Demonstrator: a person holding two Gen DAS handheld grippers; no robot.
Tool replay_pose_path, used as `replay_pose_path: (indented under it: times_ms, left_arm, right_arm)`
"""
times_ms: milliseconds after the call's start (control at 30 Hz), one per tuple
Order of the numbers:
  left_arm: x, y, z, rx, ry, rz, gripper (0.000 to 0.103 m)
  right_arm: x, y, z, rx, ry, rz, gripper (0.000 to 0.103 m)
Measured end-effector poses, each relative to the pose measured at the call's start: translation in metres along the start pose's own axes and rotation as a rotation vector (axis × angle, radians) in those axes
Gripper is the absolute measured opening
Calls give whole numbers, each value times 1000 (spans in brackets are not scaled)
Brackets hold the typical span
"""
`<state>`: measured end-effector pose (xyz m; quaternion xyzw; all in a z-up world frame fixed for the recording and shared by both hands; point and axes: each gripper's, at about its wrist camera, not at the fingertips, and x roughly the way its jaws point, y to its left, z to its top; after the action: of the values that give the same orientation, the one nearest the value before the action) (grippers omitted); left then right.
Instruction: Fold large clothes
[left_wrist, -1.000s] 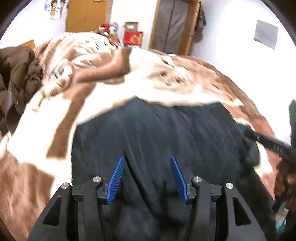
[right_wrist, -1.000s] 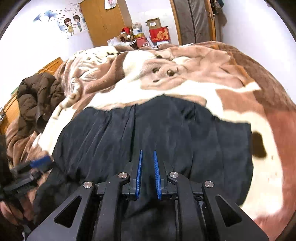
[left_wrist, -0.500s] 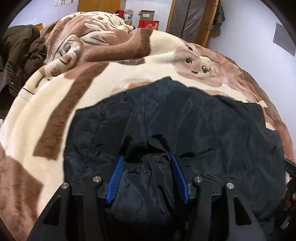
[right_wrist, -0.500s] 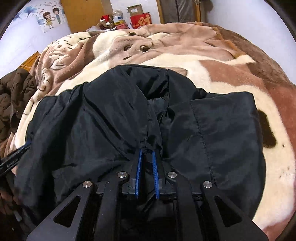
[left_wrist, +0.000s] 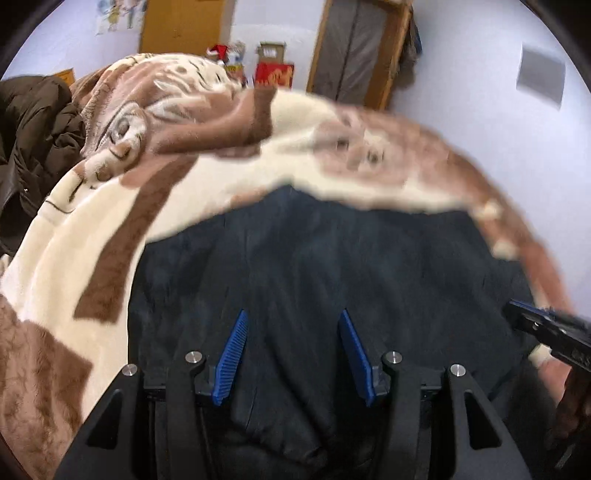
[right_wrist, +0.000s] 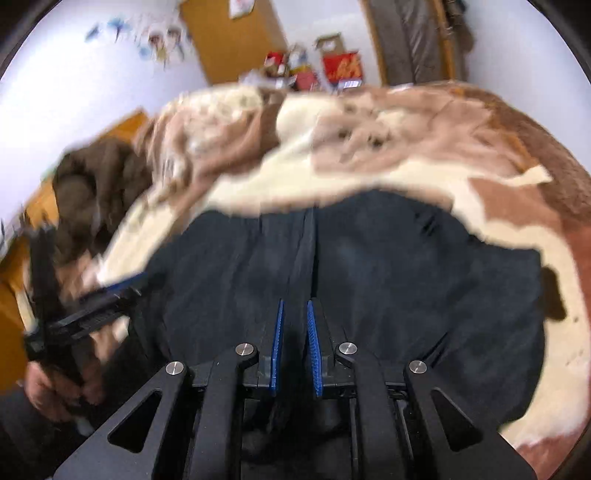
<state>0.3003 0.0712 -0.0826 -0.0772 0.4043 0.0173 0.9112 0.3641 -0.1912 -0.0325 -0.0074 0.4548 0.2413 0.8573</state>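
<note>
A large black jacket (left_wrist: 314, 266) lies spread on a brown and cream blanket (left_wrist: 92, 229); it also shows in the right wrist view (right_wrist: 388, 266). My left gripper (left_wrist: 293, 321) is open, with its blue pads (left_wrist: 232, 354) wide apart above the jacket's near edge. My right gripper (right_wrist: 294, 310) has its blue pads (right_wrist: 276, 343) close together with dark jacket fabric between them. The right gripper shows at the right edge of the left wrist view (left_wrist: 546, 328). The left gripper shows at the left of the right wrist view (right_wrist: 96, 306). Both views are blurred.
A dark brown coat (left_wrist: 33, 133) is heaped at the bed's left side; it also shows in the right wrist view (right_wrist: 96, 184). A wooden wardrobe (left_wrist: 184, 26), red boxes (left_wrist: 275, 74) and a door frame (left_wrist: 358, 48) stand at the far wall.
Both grippers have pulled back and up from the jacket. The bunched fabric between the left pads is gone and the jacket lies flatter. The right pads have opened slightly.
</note>
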Motion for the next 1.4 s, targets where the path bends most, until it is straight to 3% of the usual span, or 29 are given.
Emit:
replay_pose_path:
  times_ms: [100, 267, 400, 500, 633, 833, 1400]
  left_arm:
    - [17, 9, -11, -17, 33, -2, 56]
    - [-1, 3, -5, -20, 46, 8, 52]
    - [-43, -11, -22, -36, -2, -99, 52]
    - [-48, -32, -42, 1, 12, -142, 53]
    - [-2, -39, -65, 11, 137, -87, 55]
    - [18, -44, -65, 50, 136, -45, 57]
    - [27, -50, -62, 28, 121, -32, 57]
  right_arm:
    - [30, -12, -13, 16, 24, -3, 11]
    - [13, -7, -7, 33, 32, -16, 12]
    - [-27, -1, -18, 38, -18, 11, 13]
    - [-26, 7, -36, 29, 9, 37, 13]
    - [17, 6, -55, 16, 110, 4, 13]
    - [42, 7, -59, -11, 110, -23, 13]
    - [42, 18, -68, -22, 84, -46, 13]
